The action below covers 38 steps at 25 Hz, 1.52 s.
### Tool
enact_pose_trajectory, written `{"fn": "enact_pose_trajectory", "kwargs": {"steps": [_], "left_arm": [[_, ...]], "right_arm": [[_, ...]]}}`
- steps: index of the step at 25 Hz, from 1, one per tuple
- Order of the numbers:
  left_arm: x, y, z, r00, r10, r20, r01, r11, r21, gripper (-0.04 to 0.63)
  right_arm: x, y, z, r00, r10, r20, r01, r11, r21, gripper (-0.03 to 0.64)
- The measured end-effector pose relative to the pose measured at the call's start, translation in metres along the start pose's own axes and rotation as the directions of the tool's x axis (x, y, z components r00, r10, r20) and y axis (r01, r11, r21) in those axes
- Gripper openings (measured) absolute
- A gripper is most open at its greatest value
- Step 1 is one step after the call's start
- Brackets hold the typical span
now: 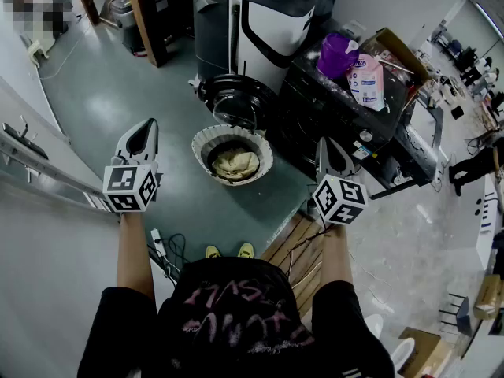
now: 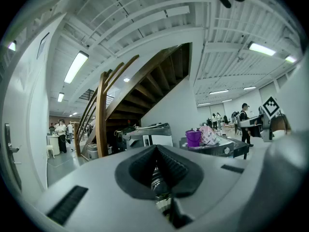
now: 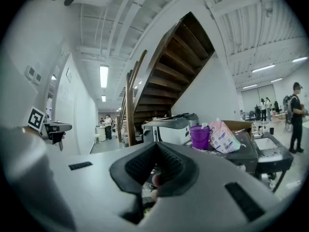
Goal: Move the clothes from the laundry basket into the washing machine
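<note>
– Both tools are held out ahead of the person; how do their jaws stand?

– The left gripper [image 1: 146,129] has its jaws pressed together with nothing between them. The right gripper [image 1: 324,146] is the same, ribbed pads meeting. They are well apart from each other, and the laundry basket [image 1: 206,136] stands on the floor [image 1: 118,93] between and beyond them.

– Where are the clothes?

– A beige bundle of clothes [image 1: 235,164] lies in the bottom of that round white basket. The basket is just in front of the washing machine [image 1: 260,22] and near the front left corner of the black desk [image 1: 311,101].

– Is the machine open?

– A dark round shape [image 1: 233,97] sits low at the machine's front, close against the basket's far rim. It is probably the door swung open, though the steep view from the head camera leaves that unsure.

– What is on the desk?

– A purple tub [image 1: 339,53] stands near its far left corner, with a pink-and-white pouch [image 1: 368,81] just beside it. An open cardboard box [image 1: 398,50] sits along the far edge. In the left gripper view a wooden staircase [image 2: 102,115] rises behind the machine.
</note>
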<state>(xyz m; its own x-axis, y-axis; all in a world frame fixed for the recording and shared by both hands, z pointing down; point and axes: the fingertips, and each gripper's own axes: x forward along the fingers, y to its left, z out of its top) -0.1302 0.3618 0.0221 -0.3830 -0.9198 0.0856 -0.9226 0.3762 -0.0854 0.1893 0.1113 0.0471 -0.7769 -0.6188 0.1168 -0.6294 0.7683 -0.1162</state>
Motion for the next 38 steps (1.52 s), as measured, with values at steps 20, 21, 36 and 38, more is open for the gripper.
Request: {"fn": "enact_pose_trajectory", "kwargs": {"steps": [20,21,36,38], "left_arm": [[0.002,-0.007,-0.005,1.0,-0.027,0.014,0.027,1.0,-0.007,0.011],[0.001,-0.008,-0.005,0.999,-0.029,0.014,0.029,1.0,-0.003,0.011],[-0.004,-0.017,-0.013,0.998,-0.057,0.005,0.057,0.998,-0.033,0.134],[-0.003,-0.02,-0.015,0.998,-0.065,0.0,0.065,0.997,-0.032,0.154]], "right_arm": [[0.003,0.012,0.0,0.999,-0.022,0.041,0.02,0.998,0.055,0.005],[0.002,0.012,-0.001,0.999,-0.025,0.041,0.023,0.998,0.056,0.005],[-0.007,0.019,-0.009,0.999,0.017,0.046,-0.02,0.998,0.064,0.202],[-0.008,0.018,-0.009,0.999,0.017,0.049,-0.02,0.998,0.066,0.219]]}}
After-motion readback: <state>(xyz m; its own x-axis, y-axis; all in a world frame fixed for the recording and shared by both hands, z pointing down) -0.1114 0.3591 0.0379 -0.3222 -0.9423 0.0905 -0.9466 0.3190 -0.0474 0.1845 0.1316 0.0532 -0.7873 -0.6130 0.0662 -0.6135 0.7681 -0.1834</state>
